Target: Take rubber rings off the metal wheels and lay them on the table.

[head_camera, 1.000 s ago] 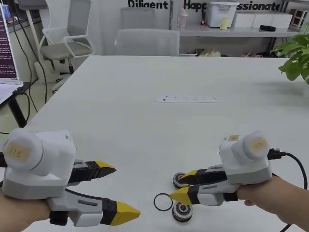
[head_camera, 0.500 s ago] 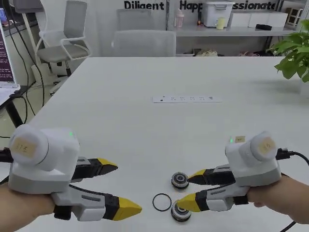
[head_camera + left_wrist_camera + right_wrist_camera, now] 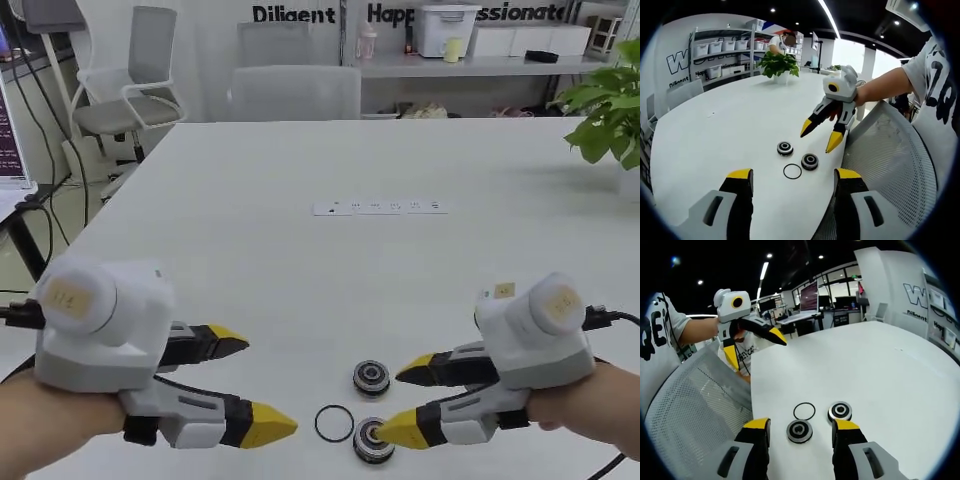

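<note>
One black rubber ring (image 3: 334,423) lies flat on the white bench (image 3: 300,260), on its own. The near metal wheel (image 3: 371,441) sits just beside it at 4 o'clock and the far metal wheel (image 3: 371,377) at 1 o'clock, the two apart from each other. Your right gripper (image 3: 390,404), jaws spread and holding nothing, hovers at 3 o'clock of both, a yellow tip near each. Your left gripper (image 3: 270,385), equally spread and empty, hangs at 9 o'clock of the ring.
</note>
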Demonstrator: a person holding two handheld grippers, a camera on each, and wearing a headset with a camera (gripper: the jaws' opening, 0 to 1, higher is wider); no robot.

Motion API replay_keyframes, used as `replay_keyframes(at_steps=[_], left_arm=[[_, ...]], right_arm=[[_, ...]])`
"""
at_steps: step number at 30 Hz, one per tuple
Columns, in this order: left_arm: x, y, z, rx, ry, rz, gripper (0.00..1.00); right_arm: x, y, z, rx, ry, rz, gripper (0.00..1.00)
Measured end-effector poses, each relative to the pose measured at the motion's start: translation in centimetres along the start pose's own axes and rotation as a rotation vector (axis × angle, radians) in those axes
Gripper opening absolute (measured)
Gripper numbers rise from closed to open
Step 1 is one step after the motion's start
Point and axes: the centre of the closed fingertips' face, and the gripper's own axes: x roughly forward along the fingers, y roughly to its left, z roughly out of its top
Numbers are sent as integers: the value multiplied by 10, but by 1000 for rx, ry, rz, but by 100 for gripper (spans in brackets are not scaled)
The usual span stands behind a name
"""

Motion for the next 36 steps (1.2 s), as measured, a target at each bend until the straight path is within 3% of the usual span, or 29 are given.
replay_keyframes(at_steps=[16, 36], left_arm=[[29, -4, 3, 28, 27, -53, 60], [64, -14, -15, 74, 111, -134, 52]], right_arm=[[0, -5, -16, -2, 38, 9, 44], [10, -2, -34, -27, 74, 34, 37]])
